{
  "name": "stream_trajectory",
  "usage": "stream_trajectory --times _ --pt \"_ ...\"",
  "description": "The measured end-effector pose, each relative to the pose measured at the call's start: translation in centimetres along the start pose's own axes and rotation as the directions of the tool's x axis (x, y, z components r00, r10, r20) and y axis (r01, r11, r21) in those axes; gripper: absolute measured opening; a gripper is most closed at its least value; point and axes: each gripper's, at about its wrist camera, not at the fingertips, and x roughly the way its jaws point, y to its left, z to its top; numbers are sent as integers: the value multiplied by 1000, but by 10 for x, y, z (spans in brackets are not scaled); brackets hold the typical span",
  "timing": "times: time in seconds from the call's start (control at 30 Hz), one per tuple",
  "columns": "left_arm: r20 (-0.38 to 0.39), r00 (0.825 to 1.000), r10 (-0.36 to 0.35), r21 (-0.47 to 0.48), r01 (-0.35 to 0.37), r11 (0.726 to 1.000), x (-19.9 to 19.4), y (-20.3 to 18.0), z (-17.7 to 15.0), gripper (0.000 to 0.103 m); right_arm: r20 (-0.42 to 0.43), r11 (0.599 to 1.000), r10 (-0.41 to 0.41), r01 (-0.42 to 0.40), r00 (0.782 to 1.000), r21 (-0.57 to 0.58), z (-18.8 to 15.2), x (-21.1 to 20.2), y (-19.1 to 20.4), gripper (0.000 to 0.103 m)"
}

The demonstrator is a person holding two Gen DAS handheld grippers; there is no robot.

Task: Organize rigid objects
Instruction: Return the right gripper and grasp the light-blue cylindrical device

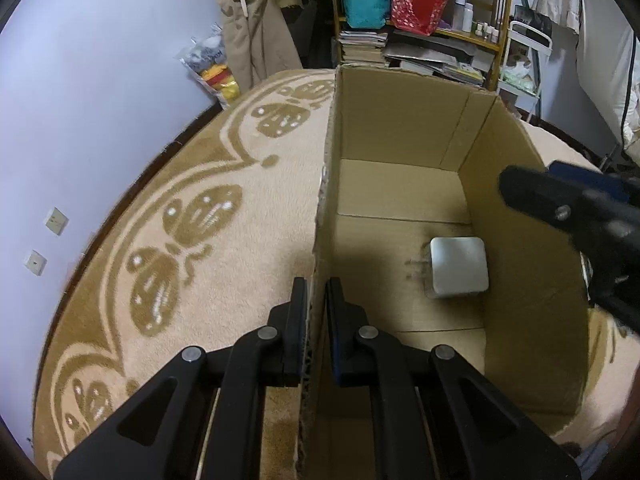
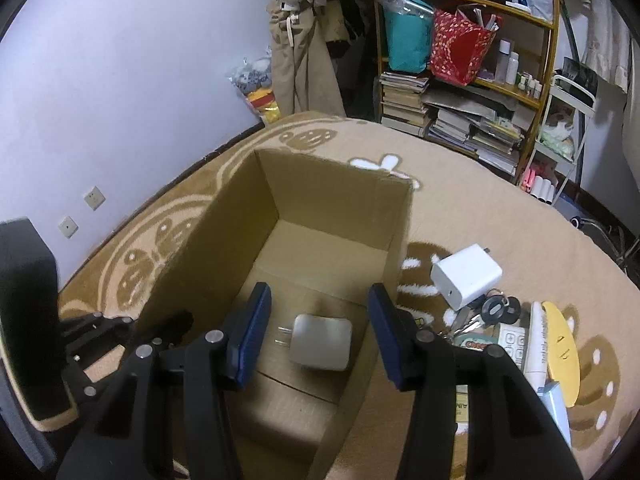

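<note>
Charger (image 2: 321,342): lay on the cardboard box (image 1: 532,264) floor.
Left gripper (image 1: 316,292): pinched the box wall.
Right gripper (image 2: 316,332): fingers spread, empty, above the charger.

Your left gripper (image 1: 316,300) is clamped on the near-left wall of the cardboard box (image 1: 520,208), so that side is taken. The box floor is open around the grey charger (image 2: 321,342), with free room toward the far wall. Right of the box, a white charger (image 2: 466,275), keys (image 2: 494,308) and a white tube (image 2: 538,344) crowd the blanket (image 2: 460,200).
</note>
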Motion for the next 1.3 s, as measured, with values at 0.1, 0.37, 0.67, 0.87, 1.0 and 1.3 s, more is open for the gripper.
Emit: stream_trajectory --times 0.1,0.37,0.67,0.87,1.0,1.3 --pt "-1 1000 0 1 0 1000 0 0 0 9 25 1000 -11 11 1000 -2 3 -13 -4 78" --pt "-6 1000 -8 -11 8 1000 0 4 1 9 95 998 -61 59 994 24 17 -48 -36 103" --pt "-8 1000 -12 -15 12 1000 -1 5 1 9 58 984 -159 153 986 90 3 -60 -102 103" --pt "-10 1000 -13 -16 13 1000 -1 6 1 10 -11 967 -222 222 975 122 -21 -59 -143 103" --pt "-9 1000 -11 -16 11 1000 -1 6 1 10 -63 954 -252 259 966 151 -40 -56 -167 103" --pt "-10 1000 -5 -12 5 1000 0 8 1 10 -149 942 -272 295 951 159 -66 -41 -192 103"
